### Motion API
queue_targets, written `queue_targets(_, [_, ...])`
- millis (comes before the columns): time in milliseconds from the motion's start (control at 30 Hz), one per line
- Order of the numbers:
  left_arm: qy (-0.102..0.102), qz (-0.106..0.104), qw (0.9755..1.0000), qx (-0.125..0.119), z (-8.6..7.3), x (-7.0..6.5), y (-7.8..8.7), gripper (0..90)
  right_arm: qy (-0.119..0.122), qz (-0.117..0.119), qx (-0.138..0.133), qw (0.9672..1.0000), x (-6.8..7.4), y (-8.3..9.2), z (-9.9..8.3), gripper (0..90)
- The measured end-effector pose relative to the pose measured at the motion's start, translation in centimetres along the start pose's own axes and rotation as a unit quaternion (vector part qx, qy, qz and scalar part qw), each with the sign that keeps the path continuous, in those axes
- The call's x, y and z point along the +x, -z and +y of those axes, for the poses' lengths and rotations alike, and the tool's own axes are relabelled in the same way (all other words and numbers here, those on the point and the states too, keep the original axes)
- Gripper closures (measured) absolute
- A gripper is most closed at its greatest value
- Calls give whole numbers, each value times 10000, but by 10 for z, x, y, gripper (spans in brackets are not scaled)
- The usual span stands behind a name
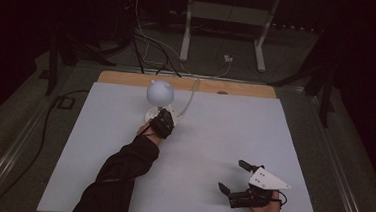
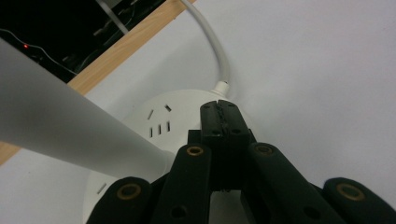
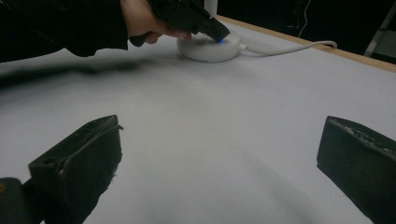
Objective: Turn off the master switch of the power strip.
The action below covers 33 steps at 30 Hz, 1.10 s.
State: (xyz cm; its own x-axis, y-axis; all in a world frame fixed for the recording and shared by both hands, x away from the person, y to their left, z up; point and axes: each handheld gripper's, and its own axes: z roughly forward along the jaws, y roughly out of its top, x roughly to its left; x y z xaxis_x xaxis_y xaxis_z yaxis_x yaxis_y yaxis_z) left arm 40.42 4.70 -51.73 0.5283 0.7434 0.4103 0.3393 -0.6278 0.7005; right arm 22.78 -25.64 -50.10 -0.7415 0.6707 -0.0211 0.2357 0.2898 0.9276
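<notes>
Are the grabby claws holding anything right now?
No. The left gripper is shut with its tips pressed on the white lamp base, not gripping it. The right gripper is open over the table.

Could not tell whether the closed tips of the left gripper (image 2: pixel 221 116) touched the round white base (image 2: pixel 154 126) or hovered just above it. Lost most of the base behind the black linkage and the pale stem (image 2: pixel 60 130) (cut off by the left edge). Saw the white cable (image 2: pixel 212 42) leave by the top edge. Found the lamp's round head (image 1: pixel 159 93) too small for detail in the high view.
</notes>
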Motion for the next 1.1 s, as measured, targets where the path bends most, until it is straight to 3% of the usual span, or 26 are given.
queue_targets(67, [103, -46, 9999, 14, 0, 2, 0, 900, -4, 0, 10, 10000, 0, 0, 0, 0])
queue_targets(133, [22, -33, 10000, 66, 2, 1, 0, 900, -2, 7, 15, 10000, 0, 0, 0, 0])
queue_targets(233, [112, -162, 9997, 164, 4, 4, 0, 900, 12, 11, 13, 10000, 0, 0, 0, 0])
queue_targets(467, [-98, -207, 9991, 345, 10, 5, -1, 900, -15, 25, 23, 10000, -1, 0, 0, 0])
queue_targets(567, [-399, -120, 9980, 470, 13, 2, -1, 900, 9, 28, 23, 10000, 0, -1, 0, 0])
queue_targets(633, [-336, -203, 9978, 540, 15, 4, -2, 900, 2, 34, 24, 10000, 0, -1, 0, 0])
queue_targets(800, [-505, -283, 9959, 689, 18, 4, -3, 900, -1, 27, 20, 10000, 0, -1, 0, 0])
queue_targets(1100, [-378, -212, 9974, 583, 17, 4, -2, 900, -4, 28, 68, 10000, 0, -2, -1, 0])
